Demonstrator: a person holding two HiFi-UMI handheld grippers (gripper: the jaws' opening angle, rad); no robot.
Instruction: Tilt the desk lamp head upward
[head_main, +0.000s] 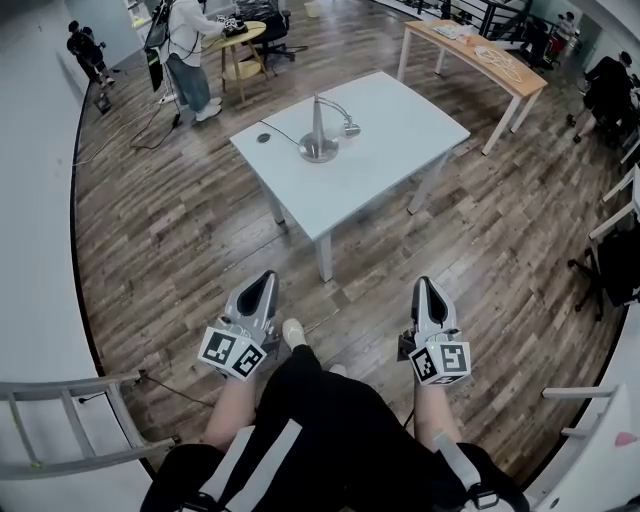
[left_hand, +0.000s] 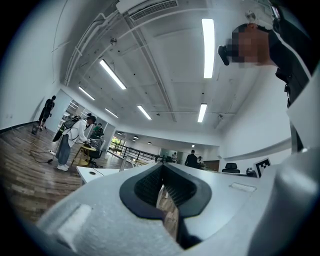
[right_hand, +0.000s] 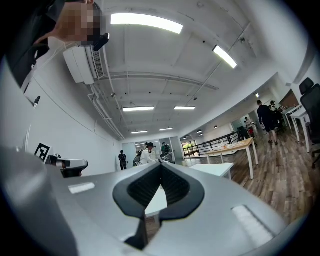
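Starting at left: left gripper (head_main: 266, 280) clenched, jaws pressed together, nothing between them in left gripper view. Held about level over wood floor (head_main: 180, 230), tips aimed ahead. Far ahead and left of this claw: person (head_main: 188, 50) standing at round table (head_main: 240, 38).

Ahead and slightly right of left claw, well apart from it: white table (head_main: 400, 130). On it, desk lamp (head_main: 319, 120), upright on round base (head_main: 318, 152), neck arched over to right, lamp head (head_main: 351, 128) drooping toward tabletop. Left of base, small dark puck (head_main: 264, 137) joined to it by cord (head_main: 285, 133). Lamp sited ahead of gap between 2 claws, closer to left claw's line, touched by neither.

At right: right gripper (head_main: 424, 285) likewise clenched, jaws together, empty in right gripper view, level over floor, tips ahead, lamp ahead and left of it. Far ahead and right of this claw: long wooden table (head_main: 480, 55).
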